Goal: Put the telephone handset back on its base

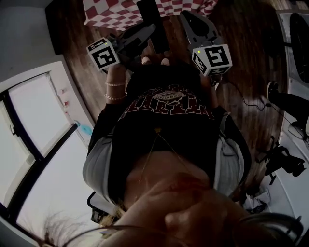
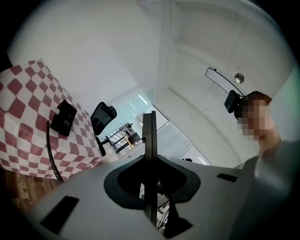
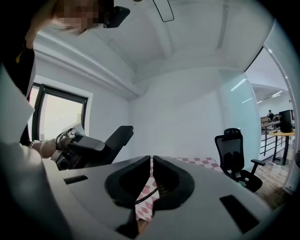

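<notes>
Open air lies over the checked table (image 2: 23,140) around the telephone base (image 2: 63,118); an office chair (image 2: 103,117) stands beside.

Head view faces steeply down. The gripper views ride close behind the left tongs (image 2: 150,161) and right tongs (image 3: 151,161), roughly level. All three share the checked worktop (image 1: 116,14).

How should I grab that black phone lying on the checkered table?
Probably across its two longer sides, near the middle, coming straight down from above. The black telephone lies flat on the checkered tablecloth, so those sides are free, while its coiled cord trails off one end and hangs over the table edge; stay clear of that.
</notes>
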`<state>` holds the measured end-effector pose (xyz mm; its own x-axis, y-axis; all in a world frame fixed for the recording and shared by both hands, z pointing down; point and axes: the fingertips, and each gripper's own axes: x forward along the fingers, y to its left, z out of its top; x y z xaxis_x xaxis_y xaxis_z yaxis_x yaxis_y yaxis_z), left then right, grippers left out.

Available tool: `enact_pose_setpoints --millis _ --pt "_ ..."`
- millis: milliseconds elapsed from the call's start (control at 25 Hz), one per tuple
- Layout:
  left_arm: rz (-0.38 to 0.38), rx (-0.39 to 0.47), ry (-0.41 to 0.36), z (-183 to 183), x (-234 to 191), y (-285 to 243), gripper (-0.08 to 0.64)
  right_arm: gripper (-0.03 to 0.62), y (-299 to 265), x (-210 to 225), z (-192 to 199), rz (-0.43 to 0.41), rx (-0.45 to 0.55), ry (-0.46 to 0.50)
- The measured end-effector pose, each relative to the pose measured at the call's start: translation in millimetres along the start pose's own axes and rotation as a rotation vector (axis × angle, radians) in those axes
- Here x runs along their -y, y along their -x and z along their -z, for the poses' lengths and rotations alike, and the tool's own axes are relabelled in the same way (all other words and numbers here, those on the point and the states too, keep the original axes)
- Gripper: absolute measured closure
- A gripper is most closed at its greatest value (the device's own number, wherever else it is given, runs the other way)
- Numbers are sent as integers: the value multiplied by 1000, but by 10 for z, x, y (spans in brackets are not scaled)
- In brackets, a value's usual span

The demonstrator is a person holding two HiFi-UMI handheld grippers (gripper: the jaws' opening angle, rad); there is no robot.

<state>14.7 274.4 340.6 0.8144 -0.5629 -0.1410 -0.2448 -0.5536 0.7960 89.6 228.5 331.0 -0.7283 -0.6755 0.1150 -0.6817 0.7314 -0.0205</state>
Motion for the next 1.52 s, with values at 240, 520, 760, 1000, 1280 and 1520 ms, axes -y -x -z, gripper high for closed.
enact_pose_setpoints --millis 240,520,760,1000,1280,1520 --pt "-10 8 17 11 -29 22 480 571 -60 -56 87 -17 -38 16" --pt "-10 -3 31 -66 -244 -308 480 571 -151 243 105 -47 -27 7" --pt "16 -24 42 -301 -409 -390 480 571 -427 354 62 -21 -49 18" --pt "39 -48 51 -558 -635 -453 480 571 -749 456 7 -7 -54 25" --pt "53 -72 73 -927 -954 -568 480 572 -1185 623 -41 7 -60 15" --pt "63 -86 62 -984 -1025 -591 480 572 -1250 663 10 24 -59 16"
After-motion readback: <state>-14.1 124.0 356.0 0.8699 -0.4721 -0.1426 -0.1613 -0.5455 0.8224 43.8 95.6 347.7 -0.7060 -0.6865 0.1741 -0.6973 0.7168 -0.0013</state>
